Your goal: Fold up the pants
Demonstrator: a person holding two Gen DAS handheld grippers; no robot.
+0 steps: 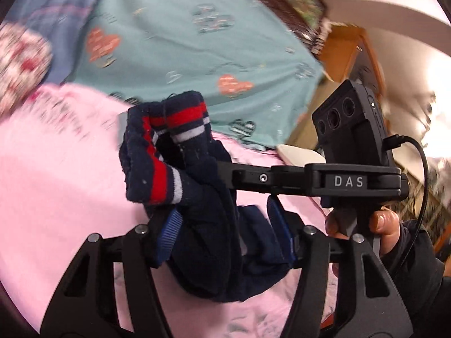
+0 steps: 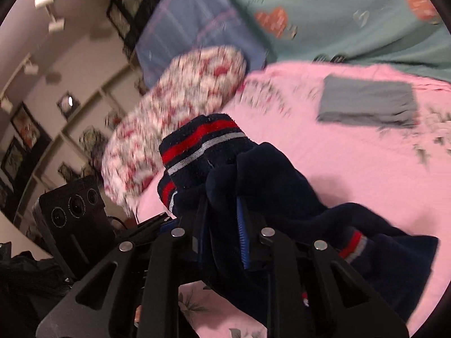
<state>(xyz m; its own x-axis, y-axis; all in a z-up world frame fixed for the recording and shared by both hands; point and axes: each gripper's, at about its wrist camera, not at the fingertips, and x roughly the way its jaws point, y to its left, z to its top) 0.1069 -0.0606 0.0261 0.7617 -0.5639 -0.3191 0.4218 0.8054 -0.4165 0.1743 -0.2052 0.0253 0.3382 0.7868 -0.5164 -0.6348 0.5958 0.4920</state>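
Dark navy pants [image 1: 208, 225] with red and white striped cuffs [image 1: 180, 124] hang bunched above a pink bed sheet [image 1: 56, 174]. My left gripper [image 1: 222, 222] is shut on the pants cloth, which fills the space between its blue pads. My right gripper [image 2: 222, 222] is shut on the pants [image 2: 270, 174] too, with a striped cuff [image 2: 203, 140] standing up past its fingertips. The right gripper's body shows in the left wrist view [image 1: 349, 180], close beside the left one, with a hand on it.
A folded grey cloth [image 2: 369, 104] lies on the pink sheet [image 2: 352, 163]. A floral pillow [image 2: 174, 107] and a blue plaid pillow [image 2: 191, 22] lie at the bed's head. A teal blanket with hearts [image 1: 197, 45] covers the far side. Wooden furniture [image 1: 349, 53] stands beyond the bed.
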